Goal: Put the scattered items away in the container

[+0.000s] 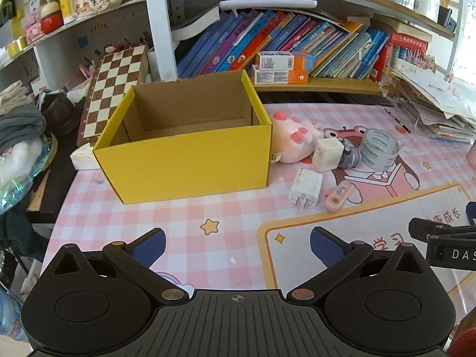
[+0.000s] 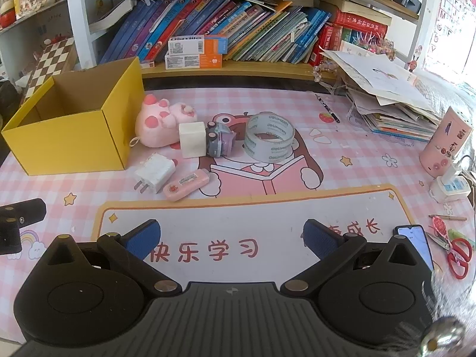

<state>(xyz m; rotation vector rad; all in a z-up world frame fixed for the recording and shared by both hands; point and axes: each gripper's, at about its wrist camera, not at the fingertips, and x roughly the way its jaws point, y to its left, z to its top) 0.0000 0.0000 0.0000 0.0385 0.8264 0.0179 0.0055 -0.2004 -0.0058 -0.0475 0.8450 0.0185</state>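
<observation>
Yellow box (image 1: pixel 184 160), centre-left of frame, shows no contents. On the bench right of it: plush toy (image 2: pixel 157 125), tape roll (image 2: pixel 269 138), charger (image 2: pixel 154 172), pink corrector (image 2: pixel 186 186). Both grippers, left (image 1: pixel 238 245) and right (image 2: pixel 232 238), empty, fingers apart. Advise lifting items singly, clearing the box wall.

Chessboard (image 1: pixel 114 89) leans at the back left, books (image 2: pixel 226 26) slant along the shelf, red scissors (image 2: pixel 459 255) beside a phone (image 2: pixel 415 242), papers (image 2: pixel 386 95) heaped right.
</observation>
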